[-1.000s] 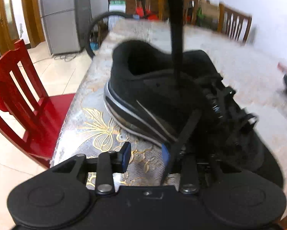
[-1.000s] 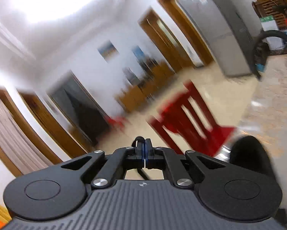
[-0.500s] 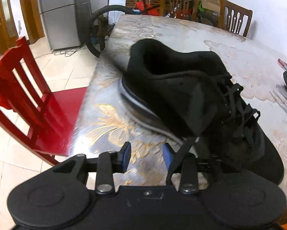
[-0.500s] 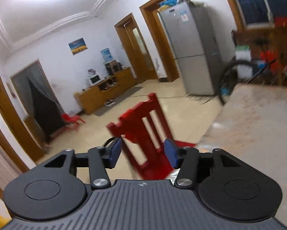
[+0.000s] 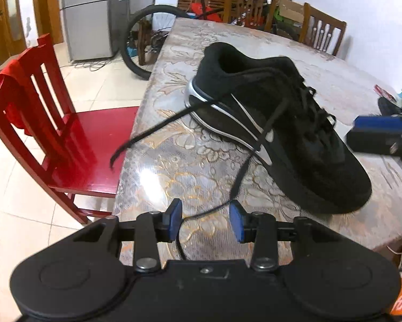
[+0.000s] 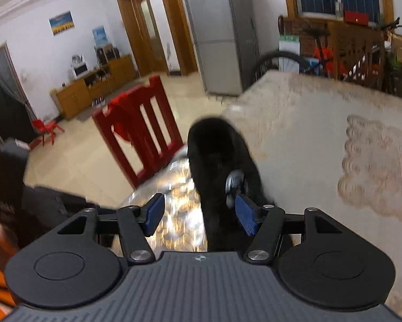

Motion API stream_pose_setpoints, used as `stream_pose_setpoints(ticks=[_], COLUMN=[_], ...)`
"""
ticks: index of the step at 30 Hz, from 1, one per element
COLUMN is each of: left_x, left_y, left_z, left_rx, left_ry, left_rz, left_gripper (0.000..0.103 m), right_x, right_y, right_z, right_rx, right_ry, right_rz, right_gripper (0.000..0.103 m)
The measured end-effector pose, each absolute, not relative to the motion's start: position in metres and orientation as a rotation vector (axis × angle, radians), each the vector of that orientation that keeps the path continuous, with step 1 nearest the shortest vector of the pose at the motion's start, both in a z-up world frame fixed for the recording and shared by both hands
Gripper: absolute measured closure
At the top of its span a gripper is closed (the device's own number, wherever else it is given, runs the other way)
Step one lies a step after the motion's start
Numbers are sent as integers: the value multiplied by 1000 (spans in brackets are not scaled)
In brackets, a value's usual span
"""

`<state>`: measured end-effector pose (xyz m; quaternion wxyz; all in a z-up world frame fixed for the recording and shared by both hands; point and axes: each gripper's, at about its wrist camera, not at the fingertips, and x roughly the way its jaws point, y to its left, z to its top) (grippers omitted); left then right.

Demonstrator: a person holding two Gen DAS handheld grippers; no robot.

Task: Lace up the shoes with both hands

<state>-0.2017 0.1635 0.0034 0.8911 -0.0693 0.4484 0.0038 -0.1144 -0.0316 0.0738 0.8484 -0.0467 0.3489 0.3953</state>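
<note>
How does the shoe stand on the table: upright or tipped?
Upright: the shoe rests on its sole on the table, collar opening facing up.

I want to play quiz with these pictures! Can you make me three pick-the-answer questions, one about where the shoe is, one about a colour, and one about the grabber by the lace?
1. Where is the shoe?
A on the table
B on the floor
C on the chair

2. What colour is the chair?
A green
B red
C white

3. The left gripper is:
A open
B clamped on the shoe
C holding a cup

Answers:
1 A, it rests on the patterned table.
2 B, seat and back are red.
3 A, the lace runs between parted pads.
</note>
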Motion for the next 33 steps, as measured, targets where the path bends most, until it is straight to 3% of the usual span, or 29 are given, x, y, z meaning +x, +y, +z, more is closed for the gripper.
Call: stream_pose_setpoints(ticks=[11, 19, 25, 31, 33], left_x=[-228, -266, -286, -301, -303], left_y=[178, 196, 199, 197, 197], left_z=[-15, -10, -9, -9, -9], left_rx=[-220, -273, -313, -347, -355], left_ry=[942, 930, 916, 904, 906], left_rz=[58, 133, 220, 273, 285], left_gripper=[66, 66, 66, 65, 65], right_x=[-143, -167, -171, -158, -154], right_y=[-6, 36, 74, 100, 107], right_z=[63, 40, 8, 1, 2], right_rx=[-334, -966, -1441, -1527, -1512], right_ry=[720, 493, 263, 265, 301], right_rz=[936, 1376, 1676, 1775, 1790], right_gripper=[41, 42, 49, 50, 62])
